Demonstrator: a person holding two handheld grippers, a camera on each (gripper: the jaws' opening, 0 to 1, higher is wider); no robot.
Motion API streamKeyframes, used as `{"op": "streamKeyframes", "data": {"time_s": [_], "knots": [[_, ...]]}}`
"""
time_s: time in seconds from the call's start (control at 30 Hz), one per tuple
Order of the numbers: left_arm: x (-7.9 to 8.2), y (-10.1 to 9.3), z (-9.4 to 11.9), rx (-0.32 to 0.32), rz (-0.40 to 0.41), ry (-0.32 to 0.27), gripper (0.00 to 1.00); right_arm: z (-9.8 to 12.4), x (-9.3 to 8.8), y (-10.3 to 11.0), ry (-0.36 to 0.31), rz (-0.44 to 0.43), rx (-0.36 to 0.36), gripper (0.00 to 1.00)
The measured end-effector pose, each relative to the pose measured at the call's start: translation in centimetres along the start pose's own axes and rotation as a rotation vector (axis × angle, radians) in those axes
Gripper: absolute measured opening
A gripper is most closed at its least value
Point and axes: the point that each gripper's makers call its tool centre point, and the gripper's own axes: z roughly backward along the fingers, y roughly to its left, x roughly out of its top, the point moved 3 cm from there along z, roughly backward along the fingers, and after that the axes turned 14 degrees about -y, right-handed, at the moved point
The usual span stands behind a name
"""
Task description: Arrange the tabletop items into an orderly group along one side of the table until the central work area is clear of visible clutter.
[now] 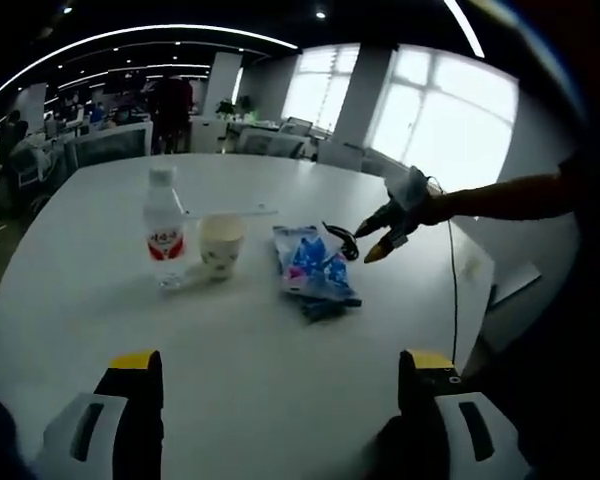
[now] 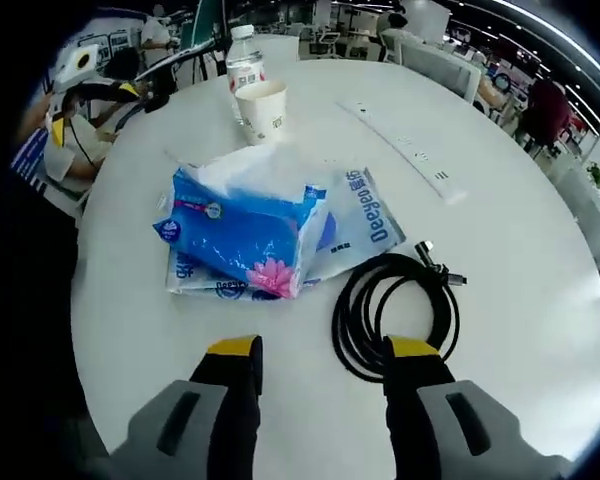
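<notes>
On the round white table (image 1: pixel 100 300) stand a clear water bottle (image 1: pixel 163 235) with a red label and a paper cup (image 1: pixel 221 245), side by side. Right of them lie blue tissue packs (image 1: pixel 315 270) and a black cable (image 1: pixel 340 240). My left gripper (image 1: pixel 280 365) is open, low over the near table, well short of the items. My right gripper (image 1: pixel 372 243) reaches in from the right beside the cable. In the right gripper view the right gripper (image 2: pixel 323 350) is open just short of the coiled cable (image 2: pixel 395 305) and the tissue packs (image 2: pixel 245 235). The cup (image 2: pixel 263 108) and bottle (image 2: pixel 244 60) stand beyond.
A white power strip (image 2: pixel 405 150) lies across the table past the packs. My left gripper (image 2: pixel 93 108) shows at the table's far edge. Chairs (image 1: pixel 270 143) and desks surround the table, and a person (image 1: pixel 170 100) stands in the background.
</notes>
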Motion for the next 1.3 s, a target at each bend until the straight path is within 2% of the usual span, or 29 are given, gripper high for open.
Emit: {"op": "streamKeyframes", "data": {"time_s": [0.13, 0.27, 0.4, 0.63, 0.77, 0.97, 1.07, 1.2, 1.23, 1.3], "knots": [[-0.1, 0.2, 0.0, 0.012, 0.01, 0.001, 0.96, -0.5, 0.1, -0.9, -0.007, -0.017, -0.001, 0.41], [-0.2, 0.4, 0.0, 0.024, 0.017, 0.005, 0.96, -1.1, -0.4, -0.9, 0.004, -0.052, -0.002, 0.36], [-0.2, 0.7, 0.0, 0.032, 0.02, 0.004, 0.96, -1.8, -0.6, -1.1, 0.007, -0.071, -0.009, 0.36], [-0.4, 0.9, -0.1, 0.037, 0.026, 0.015, 0.95, -1.9, -1.1, -1.6, 0.016, -0.152, -0.026, 0.32], [-0.6, 0.9, 0.1, 0.043, 0.032, 0.024, 0.94, -1.9, -1.2, -1.8, -0.003, -0.184, -0.037, 0.27], [-1.1, 1.1, 0.2, 0.052, 0.045, 0.034, 0.94, -2.2, -1.4, -1.4, 0.008, -0.176, -0.024, 0.26], [-1.1, 1.2, 0.3, 0.057, 0.052, 0.035, 0.94, -2.5, -1.4, -1.2, 0.023, -0.14, -0.012, 0.24], [-1.1, 1.3, 0.3, 0.063, 0.056, 0.035, 0.93, -2.8, -1.5, -1.8, 0.03, -0.043, 0.019, 0.19], [-1.1, 1.3, 0.3, 0.065, 0.057, 0.035, 0.93, -2.7, -1.6, -1.8, 0.038, -0.08, 0.005, 0.18], [-1.1, 1.4, 0.2, 0.067, 0.061, 0.033, 0.93, -2.7, -1.6, -1.8, 0.028, -0.062, 0.014, 0.18]]}}
